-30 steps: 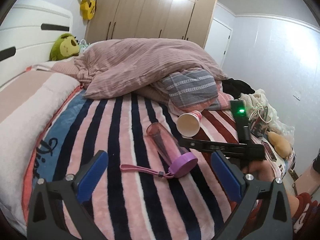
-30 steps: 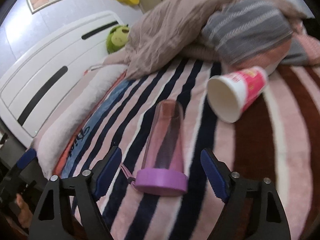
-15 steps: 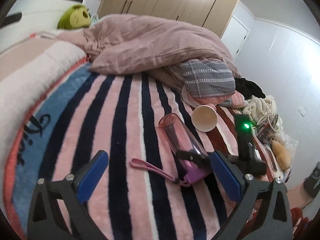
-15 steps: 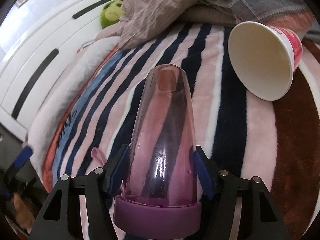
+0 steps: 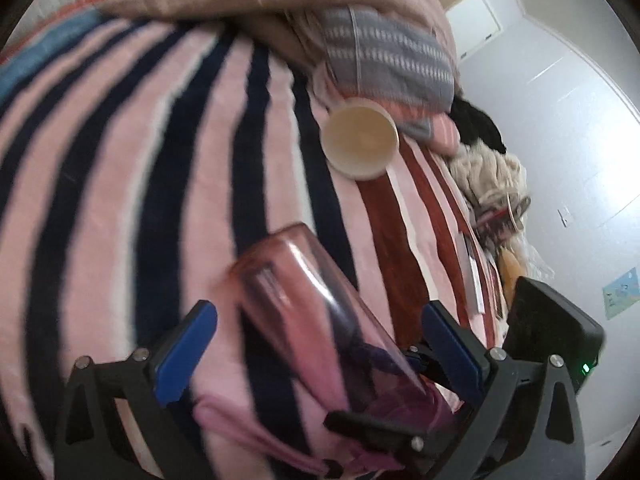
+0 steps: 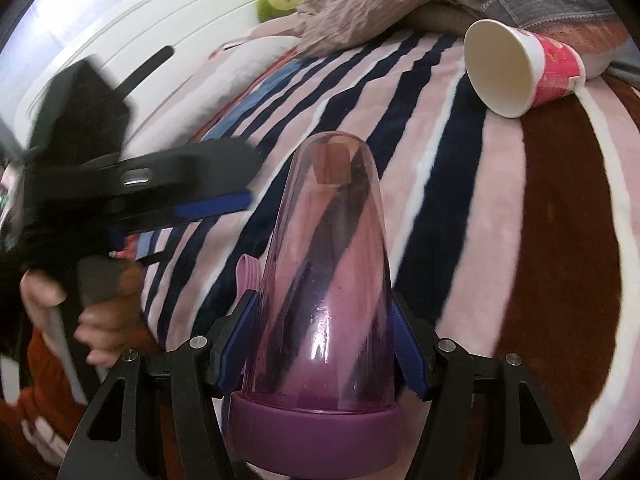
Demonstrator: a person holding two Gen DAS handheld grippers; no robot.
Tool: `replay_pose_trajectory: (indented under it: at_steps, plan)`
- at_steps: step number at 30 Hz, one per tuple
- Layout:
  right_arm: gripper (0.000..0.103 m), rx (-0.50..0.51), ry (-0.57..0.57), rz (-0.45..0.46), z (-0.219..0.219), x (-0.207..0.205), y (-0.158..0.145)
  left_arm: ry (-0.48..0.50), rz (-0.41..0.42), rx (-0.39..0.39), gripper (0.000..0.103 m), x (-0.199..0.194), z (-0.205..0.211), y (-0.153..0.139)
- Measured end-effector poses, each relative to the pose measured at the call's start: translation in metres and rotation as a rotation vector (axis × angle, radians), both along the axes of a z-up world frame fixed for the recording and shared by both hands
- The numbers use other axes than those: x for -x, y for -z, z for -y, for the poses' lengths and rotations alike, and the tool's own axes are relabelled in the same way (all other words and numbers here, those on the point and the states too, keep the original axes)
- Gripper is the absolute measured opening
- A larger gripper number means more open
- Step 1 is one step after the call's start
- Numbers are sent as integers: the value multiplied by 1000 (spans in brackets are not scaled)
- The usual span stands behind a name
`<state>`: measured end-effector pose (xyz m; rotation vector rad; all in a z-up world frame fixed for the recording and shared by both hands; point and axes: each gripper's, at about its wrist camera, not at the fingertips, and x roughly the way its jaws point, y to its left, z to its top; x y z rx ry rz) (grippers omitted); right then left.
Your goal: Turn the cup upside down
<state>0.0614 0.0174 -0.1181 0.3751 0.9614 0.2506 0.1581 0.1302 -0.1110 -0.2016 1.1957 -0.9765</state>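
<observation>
A clear pink bottle-shaped cup with a purple lid lies on the striped blanket, lid end toward me. My right gripper is shut on its body just above the lid. In the left wrist view the cup lies between the blue pads of my left gripper, which is open with its pads well apart on either side. The left gripper also shows in the right wrist view, blurred, at the left of the cup. The pink carry strap lies below the cup.
A paper cup with a pink label lies on its side past the bottle, mouth toward me; it also shows in the left wrist view. A heap of duvet and a grey striped pillow lie behind. Clutter sits off the bed's right edge.
My left gripper has moved forward and down, so the cup now lies between its open pads. My right gripper stays shut on the cup, which has lifted slightly.
</observation>
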Motion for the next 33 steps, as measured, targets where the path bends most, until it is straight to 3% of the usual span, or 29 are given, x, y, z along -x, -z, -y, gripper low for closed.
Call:
replay_pose_trajectory:
  at_steps: [3, 6, 12, 15, 20, 26, 33]
  plan:
    - [60, 12, -9, 8, -1, 6, 0, 3, -41, -29, 95, 2, 12, 11]
    - [60, 12, -13, 19, 1, 9, -2, -7, -48, -68, 85, 1, 22, 18]
    - [60, 32, 2, 68, 5, 13, -10, -20, -40, -3, 84, 1, 20, 11]
    - [60, 55, 1, 110, 2, 20, -14, -27, 47, 24, 81, 2, 14, -6]
    - [59, 44, 1, 194, -6, 7, -30, -47, 218, 88, 61, -5, -3, -38]
    - [58, 118, -21, 296, -34, -16, -44, -93, 391, 161, 57, -7, -25, -68]
    - [58, 167, -26, 317, -44, -24, -38, -60, 455, 160, 57, -1, -24, -72]
